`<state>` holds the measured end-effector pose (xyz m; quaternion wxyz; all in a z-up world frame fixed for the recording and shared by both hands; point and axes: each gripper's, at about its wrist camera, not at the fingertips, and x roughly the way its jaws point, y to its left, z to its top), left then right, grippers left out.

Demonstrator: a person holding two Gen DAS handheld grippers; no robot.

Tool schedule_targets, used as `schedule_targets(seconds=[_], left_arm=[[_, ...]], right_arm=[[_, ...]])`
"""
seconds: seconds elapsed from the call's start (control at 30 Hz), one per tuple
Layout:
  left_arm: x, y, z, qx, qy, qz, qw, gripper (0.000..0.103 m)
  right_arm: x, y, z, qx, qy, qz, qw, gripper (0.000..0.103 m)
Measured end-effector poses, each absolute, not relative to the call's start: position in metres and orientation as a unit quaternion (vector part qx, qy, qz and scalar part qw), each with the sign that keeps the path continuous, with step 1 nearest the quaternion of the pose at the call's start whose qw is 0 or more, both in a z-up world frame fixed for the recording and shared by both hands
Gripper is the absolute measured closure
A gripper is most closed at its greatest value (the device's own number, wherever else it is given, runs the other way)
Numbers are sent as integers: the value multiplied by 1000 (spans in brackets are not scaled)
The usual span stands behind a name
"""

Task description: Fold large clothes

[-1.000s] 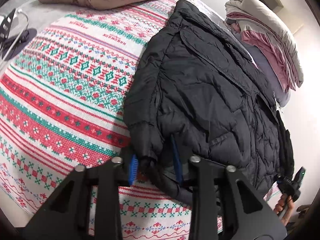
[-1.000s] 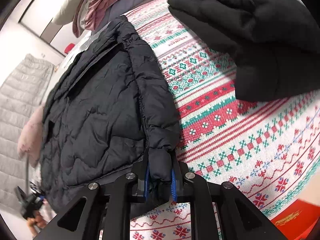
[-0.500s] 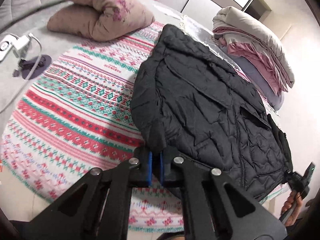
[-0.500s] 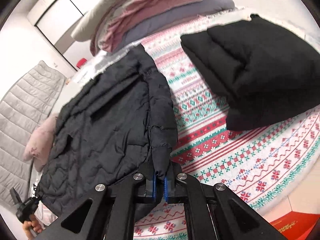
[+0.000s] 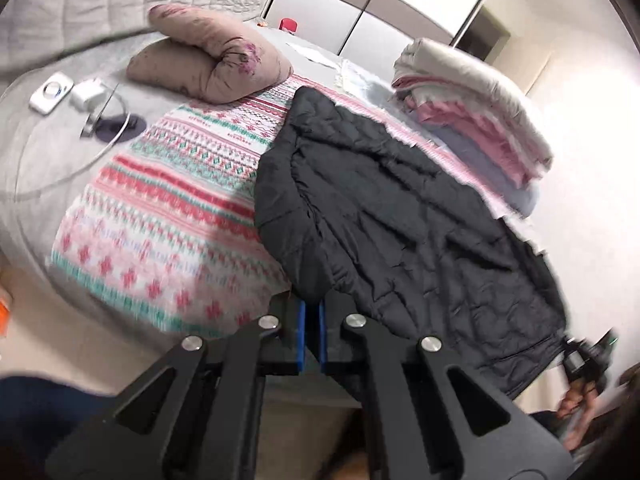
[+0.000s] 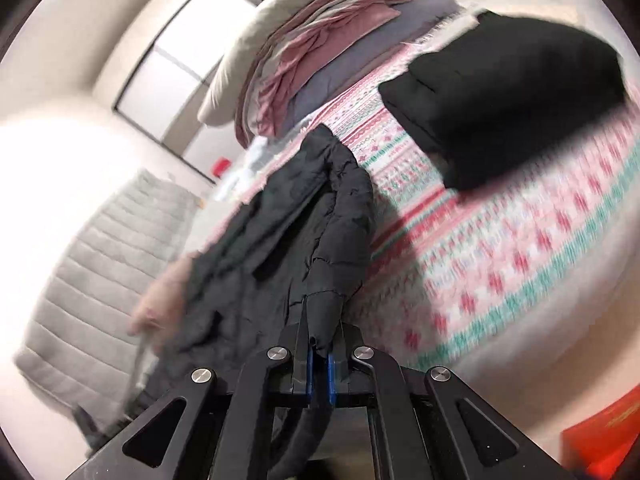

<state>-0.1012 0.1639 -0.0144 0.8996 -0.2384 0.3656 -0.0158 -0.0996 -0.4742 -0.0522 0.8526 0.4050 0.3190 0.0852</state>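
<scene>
Both tongs have risen since the earlier frames, pulling the black puffer jacket (image 5: 400, 216) up off the patterned blanket (image 5: 176, 200) on the bed. Upper left of the left wrist view, a pink pillow (image 5: 208, 64) lies beside a white charger (image 5: 90, 92). Bottom centre, the left tongs (image 5: 312, 312) pinch a jacket cuff. Folded bedding (image 5: 476, 108) sits upper right. In the right wrist view, the right tongs (image 6: 319, 344) clamp the other sleeve end at bottom centre; a folded black garment (image 6: 508, 96) rests upper right.
</scene>
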Motion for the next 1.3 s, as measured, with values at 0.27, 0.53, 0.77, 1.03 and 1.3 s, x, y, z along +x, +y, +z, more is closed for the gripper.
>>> schedule_targets(seconds=[0.27,0.53,0.77,1.03,1.3], left_arm=[[-139,169,75,-265,270,-59,924,97],[-86,188,107,-308,232,-28,922,97],[104,195,98,-300,270,62,913,62],[195,206,-1,-281,383,105,873,41],[239,219,-53,-302,436,90,843,31]], right_arm=[[-147,-475,23,412,214,134,875,100],[-89,-464,98,390,166,156,892,100],[87,-458,90,406,211,80,885,97],[192,-491,-52,436,365,-69,820,85],[212,-475,-51,312,362,-34,878,42]])
